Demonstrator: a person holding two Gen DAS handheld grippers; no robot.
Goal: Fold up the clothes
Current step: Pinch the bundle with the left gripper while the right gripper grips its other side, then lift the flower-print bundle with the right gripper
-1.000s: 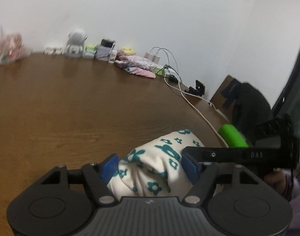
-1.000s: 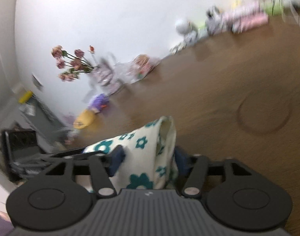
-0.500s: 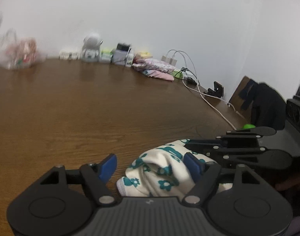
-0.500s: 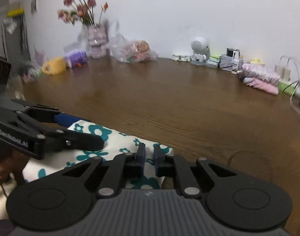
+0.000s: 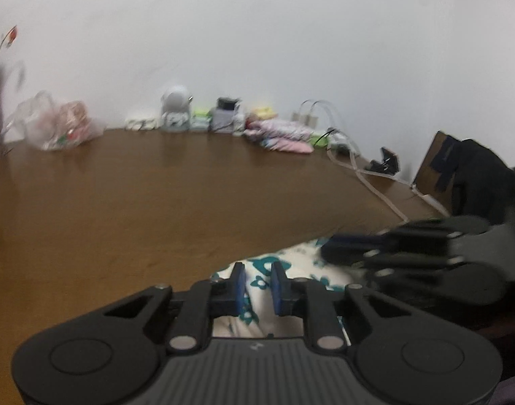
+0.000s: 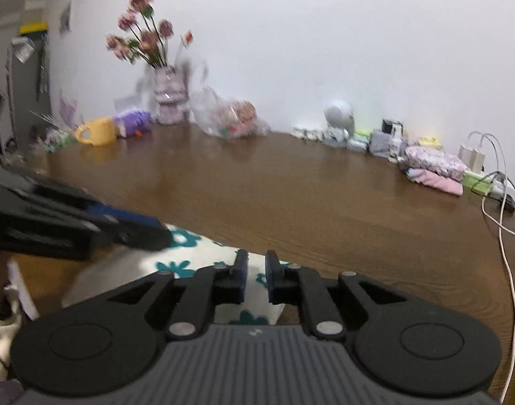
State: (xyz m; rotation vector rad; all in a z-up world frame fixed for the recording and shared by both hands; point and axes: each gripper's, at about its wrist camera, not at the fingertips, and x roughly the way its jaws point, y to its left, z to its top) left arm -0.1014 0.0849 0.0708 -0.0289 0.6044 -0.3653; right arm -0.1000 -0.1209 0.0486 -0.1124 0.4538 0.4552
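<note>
At the near edge of the brown desk (image 6: 324, 202) lay a cream garment with teal flowers (image 6: 203, 253). The left tongs (image 5: 258, 283) were closing, with a fold of that cloth between the blue pads. The right tongs (image 6: 255, 271) stood nearly shut, pinching the garment's edge just beside them.

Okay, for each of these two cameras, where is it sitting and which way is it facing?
Left wrist: on the left gripper, jaws closing around the floral garment, facing across the table; right gripper alongside.
Right wrist: on the right gripper, pinching that garment, facing the flower vase.
Shared: garment, table, folded pink clothes.
</note>
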